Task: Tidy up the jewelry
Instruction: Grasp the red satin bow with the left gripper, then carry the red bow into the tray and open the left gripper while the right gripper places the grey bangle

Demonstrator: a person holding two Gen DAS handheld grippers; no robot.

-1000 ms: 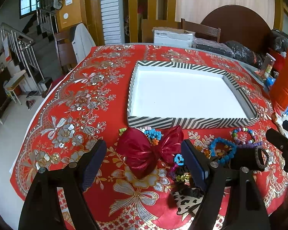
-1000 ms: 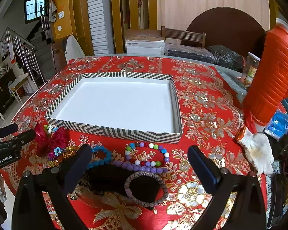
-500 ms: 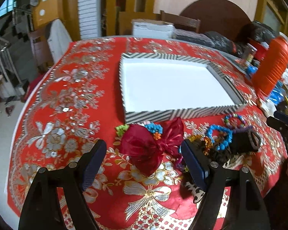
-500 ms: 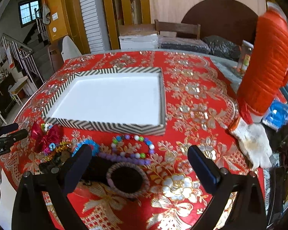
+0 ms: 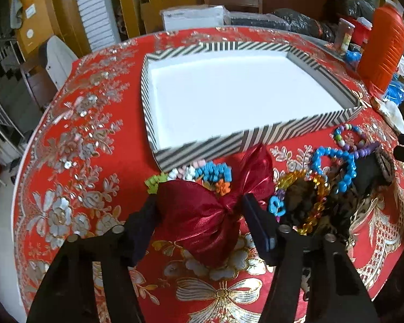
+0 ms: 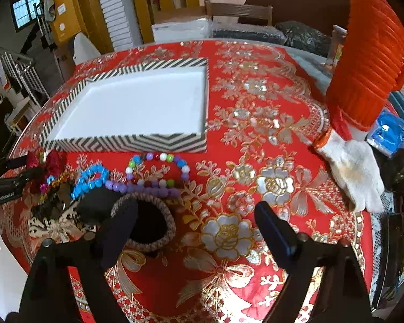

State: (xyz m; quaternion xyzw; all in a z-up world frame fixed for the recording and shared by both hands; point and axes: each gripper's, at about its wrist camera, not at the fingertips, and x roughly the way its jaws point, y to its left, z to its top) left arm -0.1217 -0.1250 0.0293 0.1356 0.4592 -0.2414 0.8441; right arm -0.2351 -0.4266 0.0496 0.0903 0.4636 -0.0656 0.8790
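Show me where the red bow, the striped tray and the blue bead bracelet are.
red bow (image 5: pixel 202 215), left wrist view, on its left loop.
striped tray (image 5: pixel 282 132), left wrist view, on its near striped wall.
blue bead bracelet (image 6: pixel 90 179), right wrist view, on its beaded ring.

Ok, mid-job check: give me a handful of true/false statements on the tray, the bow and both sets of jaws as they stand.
1. The striped tray already holds a bracelet. False: its white inside is bare; the jewelry lies on the tablecloth in front of it.
2. The red bow sits between the left gripper's jaws, which are closing. True.
3. The right gripper has lifted the purple bead bracelet. False: that bracelet lies flat on the cloth beyond the closing jaws.
4. The right gripper's left finger overlaps the braided ring. True.
5. The orange jug stands inside the tray. False: it stands on the table, right of the tray.
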